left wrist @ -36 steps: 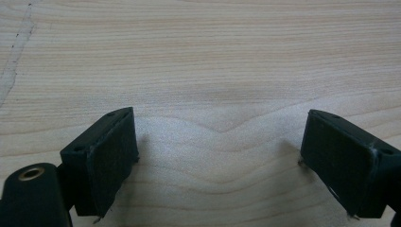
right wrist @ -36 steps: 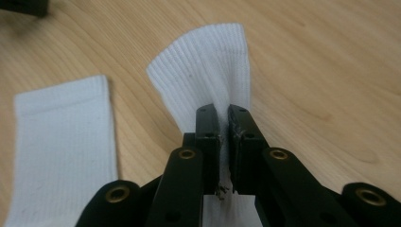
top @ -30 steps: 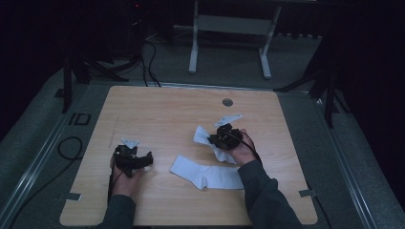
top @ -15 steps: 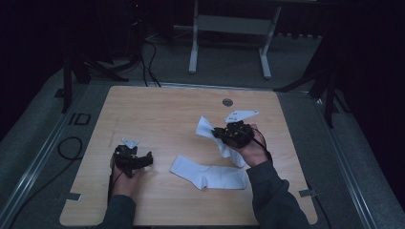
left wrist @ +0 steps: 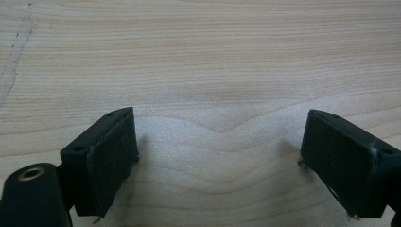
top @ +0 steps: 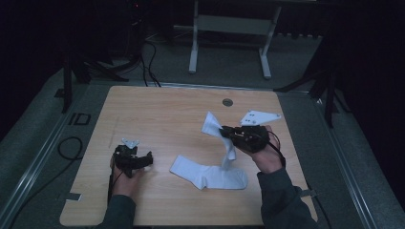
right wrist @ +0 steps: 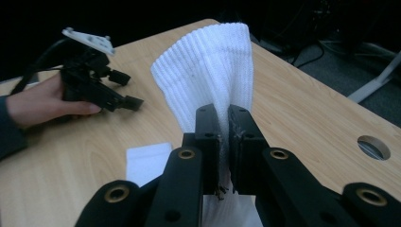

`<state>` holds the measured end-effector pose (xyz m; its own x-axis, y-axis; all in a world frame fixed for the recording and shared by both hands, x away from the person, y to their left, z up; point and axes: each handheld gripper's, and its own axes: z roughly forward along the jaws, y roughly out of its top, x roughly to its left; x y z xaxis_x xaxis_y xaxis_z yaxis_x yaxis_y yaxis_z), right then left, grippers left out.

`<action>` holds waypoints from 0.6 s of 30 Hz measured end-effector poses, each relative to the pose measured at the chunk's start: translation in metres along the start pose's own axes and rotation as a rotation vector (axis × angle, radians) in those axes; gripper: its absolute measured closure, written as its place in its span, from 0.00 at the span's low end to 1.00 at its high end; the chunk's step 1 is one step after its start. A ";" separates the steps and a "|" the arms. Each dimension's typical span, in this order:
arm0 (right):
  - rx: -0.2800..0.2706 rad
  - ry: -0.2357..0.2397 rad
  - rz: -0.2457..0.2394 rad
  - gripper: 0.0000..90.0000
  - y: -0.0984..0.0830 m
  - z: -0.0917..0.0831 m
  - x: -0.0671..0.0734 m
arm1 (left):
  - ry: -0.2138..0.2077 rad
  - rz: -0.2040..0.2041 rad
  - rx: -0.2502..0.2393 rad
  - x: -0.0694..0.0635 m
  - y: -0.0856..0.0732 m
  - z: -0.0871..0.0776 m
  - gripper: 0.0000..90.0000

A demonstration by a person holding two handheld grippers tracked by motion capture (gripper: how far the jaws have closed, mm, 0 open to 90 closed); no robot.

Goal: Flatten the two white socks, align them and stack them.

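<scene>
Evidently the right claw [top: 224,131] pinches one white sock [top: 213,127] clear of its mate [top: 210,174] on the tabletop [top: 162,114] — to separate them — while the left claw [top: 149,160] rests open.

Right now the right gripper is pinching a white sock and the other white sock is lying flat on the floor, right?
Not quite. The right gripper does pinch a white sock, but the other white sock lies flat on the wooden table, not the floor. The high view shows it.

text: "ID" | on: floor mat [top: 79,119] left of table [top: 157,109]
</scene>
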<state>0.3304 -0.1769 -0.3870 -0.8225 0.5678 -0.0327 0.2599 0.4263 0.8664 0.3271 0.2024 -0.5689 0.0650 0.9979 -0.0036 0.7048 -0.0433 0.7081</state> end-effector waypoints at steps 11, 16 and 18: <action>-0.016 0.006 -0.012 0.92 -0.014 -0.037 0.016 | -0.001 0.001 0.004 0.000 0.000 0.000 0.13; 0.058 0.056 -0.008 0.92 -0.027 -0.005 0.028 | 0.000 0.000 0.001 0.000 0.000 0.000 0.13; 0.086 0.082 -0.005 0.92 -0.034 0.012 0.033 | 0.000 0.001 0.001 0.000 0.000 0.000 0.13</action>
<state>0.3000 -0.1640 -0.4235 -0.8617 0.5074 0.0069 0.2949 0.4897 0.8205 0.3270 0.2025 -0.5690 0.0657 0.9978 -0.0027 0.7052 -0.0445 0.7076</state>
